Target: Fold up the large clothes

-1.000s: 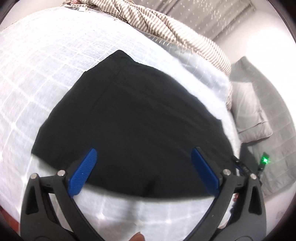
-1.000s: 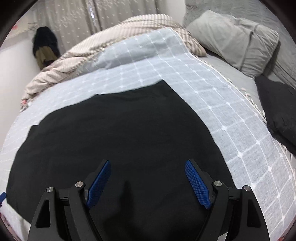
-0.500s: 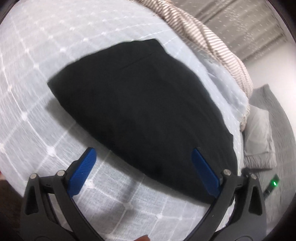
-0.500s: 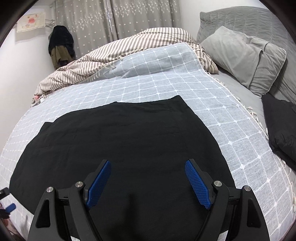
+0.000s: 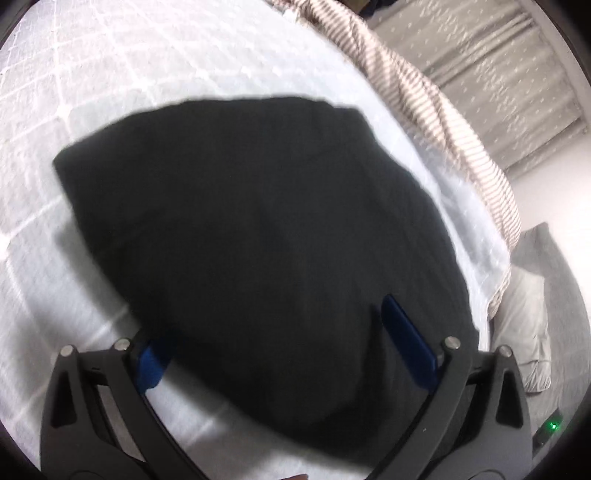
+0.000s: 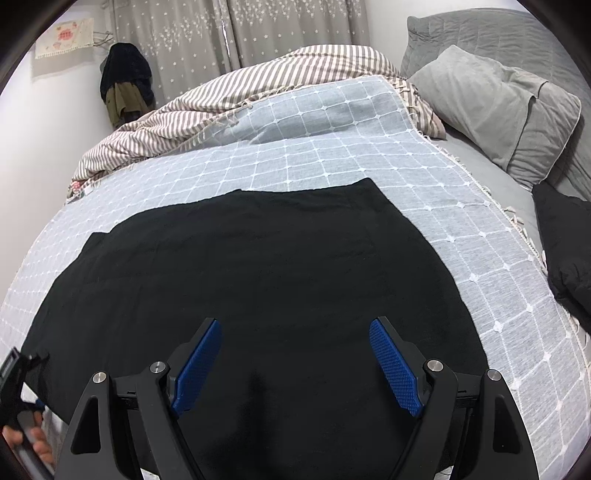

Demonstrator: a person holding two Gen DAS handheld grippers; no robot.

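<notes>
A large black garment (image 6: pixel 258 266) lies spread flat on the light checked bedspread (image 6: pixel 332 162); it also fills the middle of the left wrist view (image 5: pixel 258 229). My left gripper (image 5: pixel 284 343) is open, low at the garment's near edge, its left blue pad partly under the cloth edge. My right gripper (image 6: pixel 295 365) is open and empty, hovering over the garment's near part. The left gripper's body shows at the far left of the right wrist view (image 6: pixel 14 373).
A striped duvet (image 6: pixel 229 99) is bunched at the far side of the bed. A grey pillow (image 6: pixel 495 103) and a dark folded cloth (image 6: pixel 565 247) lie at the right. Curtains (image 6: pixel 236 33) hang behind.
My left gripper has dropped closer to the garment's near edge and swung round it; the cloth now reaches its left pad. My right gripper has tilted up slightly, still open.
</notes>
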